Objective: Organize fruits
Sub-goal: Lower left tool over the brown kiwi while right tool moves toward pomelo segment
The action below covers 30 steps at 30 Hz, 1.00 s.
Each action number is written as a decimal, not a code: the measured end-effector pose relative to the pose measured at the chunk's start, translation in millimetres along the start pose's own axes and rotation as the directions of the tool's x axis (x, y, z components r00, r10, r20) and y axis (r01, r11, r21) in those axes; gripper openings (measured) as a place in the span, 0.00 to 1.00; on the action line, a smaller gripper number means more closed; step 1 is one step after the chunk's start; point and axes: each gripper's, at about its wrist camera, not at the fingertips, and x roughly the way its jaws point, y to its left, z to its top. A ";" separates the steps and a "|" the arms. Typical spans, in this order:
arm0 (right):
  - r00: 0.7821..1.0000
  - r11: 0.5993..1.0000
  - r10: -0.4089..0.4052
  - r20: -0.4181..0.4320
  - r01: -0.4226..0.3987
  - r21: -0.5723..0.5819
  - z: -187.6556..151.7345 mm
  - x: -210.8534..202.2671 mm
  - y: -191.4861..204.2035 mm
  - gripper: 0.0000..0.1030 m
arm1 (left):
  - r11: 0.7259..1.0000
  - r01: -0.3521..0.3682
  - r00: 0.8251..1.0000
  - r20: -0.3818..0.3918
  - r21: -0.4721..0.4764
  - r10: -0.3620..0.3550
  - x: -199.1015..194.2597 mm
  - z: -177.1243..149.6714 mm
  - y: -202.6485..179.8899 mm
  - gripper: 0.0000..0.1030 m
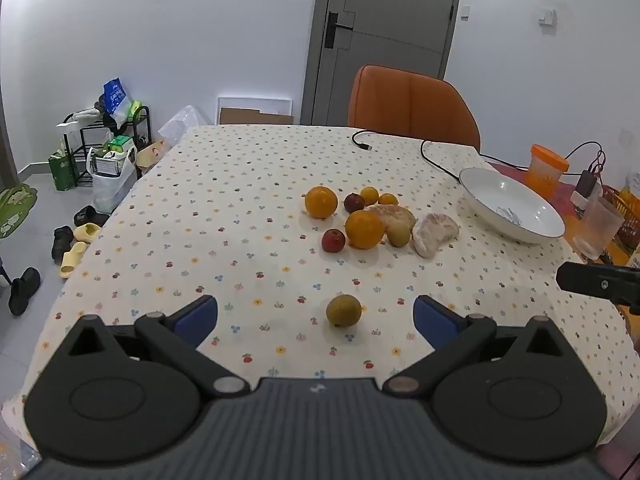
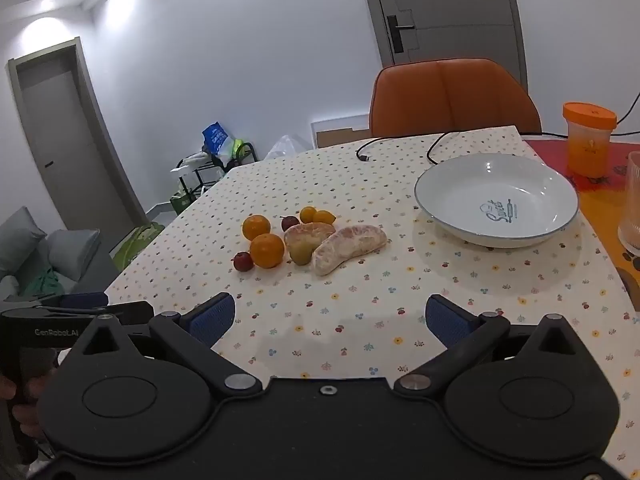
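Left wrist view: left gripper (image 1: 316, 322) spread wide, blue pads (image 1: 198, 316) far apart, holding nothing. One greenish-brown fruit (image 1: 343, 310) sits alone on the tablecloth (image 1: 208, 216) low in frame, roughly between the fingertips but touching neither. Main fruit pile is centre frame: two oranges (image 1: 321, 201) (image 1: 364, 229), a red plum (image 1: 333, 240) at lower left of the pile, a dark plum (image 1: 354, 202), two small yellow fruits (image 1: 369, 195) (image 1: 388, 199) at the back, a green fruit (image 1: 399, 234), two peeled pomelo segments (image 1: 435, 233) (image 1: 392, 214). White bowl (image 1: 480, 188) empty, right of the pile, well apart from it. Orange chair (image 1: 412, 106) behind the table. Right gripper's black body pokes in at the right edge.

Right wrist view: right gripper (image 2: 330, 318) also wide open, nothing between the pads (image 2: 214, 316). It hangs over bare cloth at bottom centre. Fruit pile sits centre-left of frame: oranges (image 2: 256, 227) (image 2: 267, 250), pomelo segments (image 2: 350, 246) (image 2: 308, 232), red plum (image 2: 243, 261) at its left edge. White bowl (image 2: 436, 208) upper right, empty, printed logo inside. Orange-lidded cup (image 2: 589, 140) behind it at far right. Left gripper's body, gripped by a hand (image 2: 24, 396), shows at the lower left edge.
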 end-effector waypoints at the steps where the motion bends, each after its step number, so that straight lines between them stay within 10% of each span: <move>1: 1.000 1.000 0.001 -0.007 -0.001 -0.006 -0.3 0.7 0.7 1.00 | 1.000 0.001 1.000 -0.001 0.004 -0.001 -0.4 -0.9 -0.4 1.00; 30: 0.999 0.993 0.051 -0.019 -0.053 -0.103 -5.9 -0.2 15.8 1.00 | 0.999 0.015 1.000 -0.019 0.037 -0.014 0.6 -0.5 -7.0 1.00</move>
